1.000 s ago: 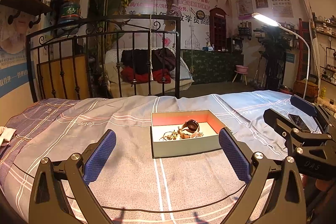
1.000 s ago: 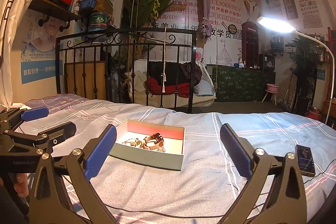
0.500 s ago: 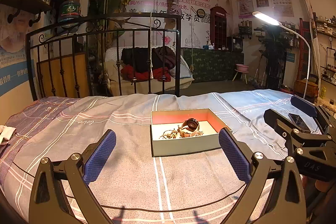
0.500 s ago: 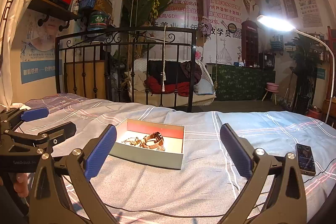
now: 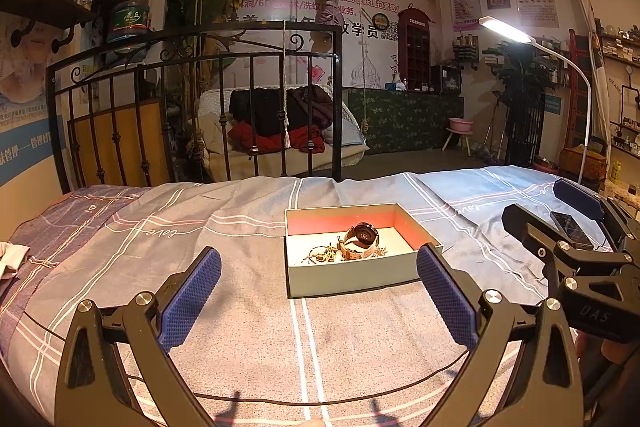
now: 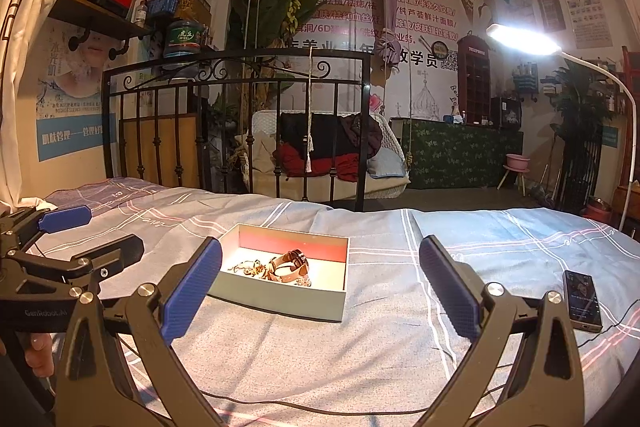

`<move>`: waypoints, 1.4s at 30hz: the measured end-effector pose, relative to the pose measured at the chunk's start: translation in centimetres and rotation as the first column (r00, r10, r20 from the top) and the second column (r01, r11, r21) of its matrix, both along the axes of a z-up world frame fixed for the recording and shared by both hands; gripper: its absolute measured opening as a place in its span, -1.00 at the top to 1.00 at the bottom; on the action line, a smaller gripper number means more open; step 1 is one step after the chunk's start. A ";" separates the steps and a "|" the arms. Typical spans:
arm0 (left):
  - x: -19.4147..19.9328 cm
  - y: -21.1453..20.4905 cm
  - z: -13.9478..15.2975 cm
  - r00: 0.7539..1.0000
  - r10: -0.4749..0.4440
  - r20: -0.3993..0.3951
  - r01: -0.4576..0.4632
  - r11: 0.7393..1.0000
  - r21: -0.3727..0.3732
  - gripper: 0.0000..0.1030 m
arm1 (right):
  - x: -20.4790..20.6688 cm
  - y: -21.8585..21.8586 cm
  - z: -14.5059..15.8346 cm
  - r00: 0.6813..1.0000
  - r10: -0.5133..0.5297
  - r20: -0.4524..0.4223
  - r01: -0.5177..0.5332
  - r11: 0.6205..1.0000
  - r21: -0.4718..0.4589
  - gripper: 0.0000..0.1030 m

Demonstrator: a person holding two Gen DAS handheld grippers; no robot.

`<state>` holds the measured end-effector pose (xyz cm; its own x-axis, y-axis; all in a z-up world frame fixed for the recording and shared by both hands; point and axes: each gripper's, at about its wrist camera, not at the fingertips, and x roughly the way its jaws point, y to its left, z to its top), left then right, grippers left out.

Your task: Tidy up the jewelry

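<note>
A shallow grey box (image 5: 352, 277) with a red inner wall lies on the bed; in the right wrist view the box (image 6: 280, 297) sits ahead and left. Inside lie a brown-strapped watch (image 5: 360, 238) and a tangle of gold chains (image 5: 324, 254); the watch (image 6: 289, 264) and chains (image 6: 250, 269) show in the right wrist view too. My left gripper (image 5: 318, 293) is open, nothing between its blue pads, just short of the box. My right gripper (image 6: 320, 293) is also open and empty, with the box ahead between its fingers.
A phone (image 6: 582, 300) lies on the checked blanket (image 6: 500, 247) at the right, with a thin black cable (image 6: 280, 405) running across the front. A black iron bedstead (image 5: 200, 67) closes off the far end. A lit floor lamp (image 5: 508, 31) stands to the right.
Both grippers stay open and nearly still; the view has shifted only slightly. The box and jewelry have not moved.
</note>
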<state>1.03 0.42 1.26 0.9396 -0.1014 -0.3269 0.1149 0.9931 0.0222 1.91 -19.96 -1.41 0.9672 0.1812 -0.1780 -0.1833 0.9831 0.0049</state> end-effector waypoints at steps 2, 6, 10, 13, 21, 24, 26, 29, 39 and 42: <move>0.1 -0.1 0.0 1.000 -0.002 -0.003 0.002 1.000 -0.001 -0.87 | 0.0 0.0 0.0 1.000 0.002 0.001 -0.002 1.000 0.001 -0.89; 0.1 -0.1 0.0 1.000 -0.001 -0.004 0.001 1.000 -0.001 -0.87 | 0.0 0.0 0.0 1.000 0.000 -0.001 0.000 1.000 0.001 -0.89; 0.3 -0.2 0.1 1.000 0.003 -0.006 -0.003 1.000 0.007 -0.87 | 0.1 0.0 0.0 1.000 0.001 -0.003 -0.001 1.000 0.000 -0.89; 0.5 -0.3 0.1 1.000 0.004 -0.008 -0.004 1.000 0.010 -0.87 | 0.2 -0.1 -0.1 1.000 0.001 -0.007 -0.001 1.000 -0.001 -0.89; 0.6 -0.3 0.1 1.000 0.004 -0.011 -0.004 1.000 0.007 -0.87 | 0.5 -0.1 -0.3 1.000 -0.003 -0.012 0.003 1.000 -0.002 -0.89; 0.5 -0.3 0.1 1.000 0.006 -0.011 -0.006 1.000 0.009 -0.88 | 0.6 -0.1 -0.3 1.000 -0.003 -0.015 0.003 1.000 -0.003 -0.89; 0.6 -0.3 0.1 1.000 0.006 -0.013 -0.006 1.000 0.010 -0.88 | 0.6 -0.1 -0.3 1.000 -0.003 -0.016 0.003 1.000 -0.003 -0.89; 0.6 -0.3 0.2 1.000 0.005 -0.016 -0.005 1.000 0.010 -0.88 | 0.6 -0.1 -0.4 1.000 -0.004 -0.017 0.004 1.000 -0.004 -0.89; 0.6 -0.3 0.1 1.000 0.011 -0.016 -0.011 1.000 0.021 -0.88 | 0.7 -0.1 -0.4 1.000 -0.005 -0.021 0.005 1.000 -0.005 -0.89; 0.7 -0.4 0.0 1.000 0.008 -0.021 -0.007 1.000 0.022 -0.88 | 0.7 -0.1 -0.5 1.000 -0.005 -0.022 0.005 1.000 -0.004 -0.89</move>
<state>1.69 0.05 1.26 0.9331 -0.0871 -0.3490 0.1084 0.9932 0.0418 2.63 -20.04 -1.87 0.9639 0.1756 -0.2004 -0.1782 0.9840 0.0050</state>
